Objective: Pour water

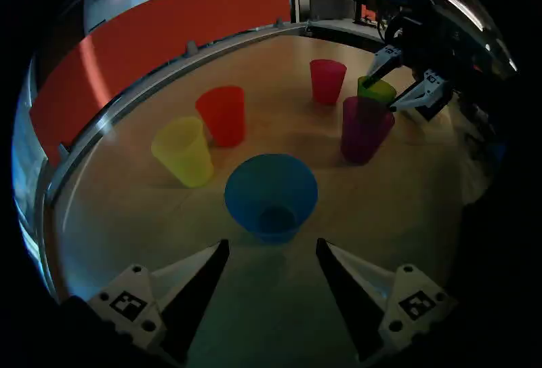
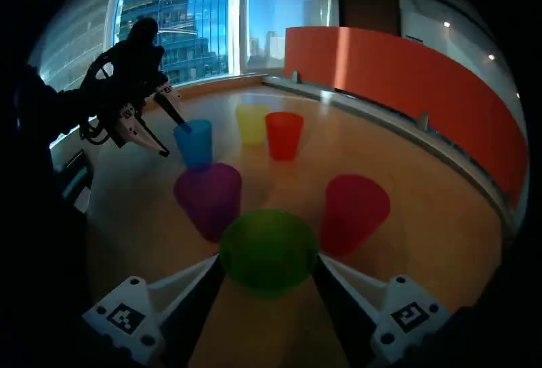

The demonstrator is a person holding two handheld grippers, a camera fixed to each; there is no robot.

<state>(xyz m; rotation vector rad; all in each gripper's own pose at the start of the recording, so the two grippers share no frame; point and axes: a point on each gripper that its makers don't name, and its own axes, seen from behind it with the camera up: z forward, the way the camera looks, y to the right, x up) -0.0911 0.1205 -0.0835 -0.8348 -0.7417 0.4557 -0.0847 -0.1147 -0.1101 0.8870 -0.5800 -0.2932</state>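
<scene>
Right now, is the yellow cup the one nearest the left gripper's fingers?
No, the blue cup stands just ahead of the open left gripper; the yellow cup stands farther off.

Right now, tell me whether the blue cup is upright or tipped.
Upright: the blue cup stands on the table, open mouth up, rim level.

Daylight floods through the windows (nearby shapes silhouetted); fisheye edges curve, darken.

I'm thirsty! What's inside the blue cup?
The blue cup looks empty: only its bare bottom shows. Whether a little clear water sits there cannot be told; its near wall covers the inside's front edge.
</scene>
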